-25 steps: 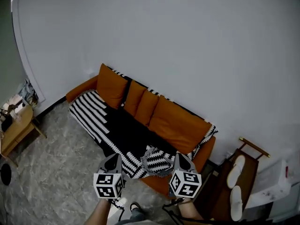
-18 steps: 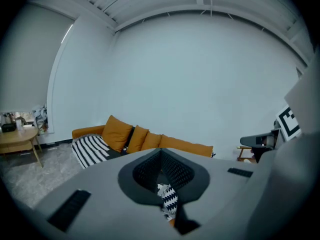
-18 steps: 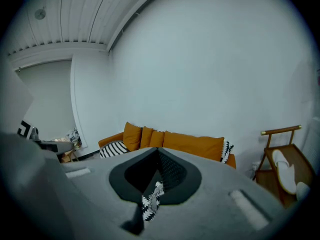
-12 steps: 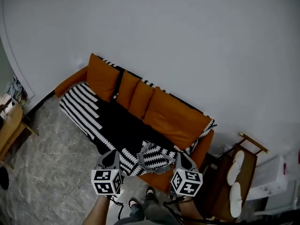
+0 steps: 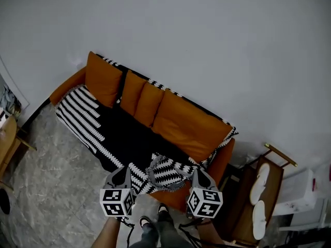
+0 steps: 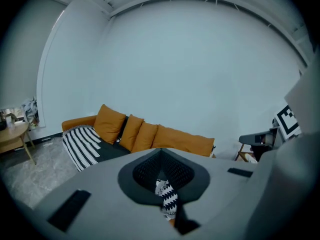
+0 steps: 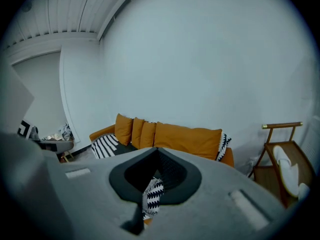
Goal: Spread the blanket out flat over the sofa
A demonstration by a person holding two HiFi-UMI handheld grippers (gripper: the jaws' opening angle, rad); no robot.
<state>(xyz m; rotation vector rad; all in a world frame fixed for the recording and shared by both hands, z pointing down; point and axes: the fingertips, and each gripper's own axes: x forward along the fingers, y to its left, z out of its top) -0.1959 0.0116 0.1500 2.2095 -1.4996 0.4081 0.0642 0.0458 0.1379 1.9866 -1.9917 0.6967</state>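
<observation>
Pale grey wall [image 5: 207, 40] fills the upper half of the head view. Grey marbled floor [image 5: 57, 190] lies below and to the left.

Orange sofa [image 5: 220, 161] stands against the wall, running from upper left to lower right. Four orange cushions [image 5: 189, 128] lean along its back.

Black-and-white blanket [image 5: 121, 138] lies over the seat. Its striped end is at the sofa's left arm and a black stretch covers the middle. A zigzag-patterned part is bunched at the front edge towards the right end, lifted off the seat between the two grippers. Patterned cloth also shows along the top of the backrest and at its right end; whether it is the same piece cannot be told.

Wooden rack [image 5: 269, 190] stands to the right of the sofa, with two white slippers [image 5: 260, 198] on it. The edge of a wooden table [image 5: 8, 138] shows at far left.

Left gripper [image 5: 125, 173] is at the front edge of the seat. Its jaws are closed tight, with a fold of zigzag blanket pinched between the pads.

Right gripper [image 5: 198, 173] is level with it, well apart to the right. Its jaws are likewise closed on a fold of the same blanket. The bunched cloth sags between the two grips.
</observation>
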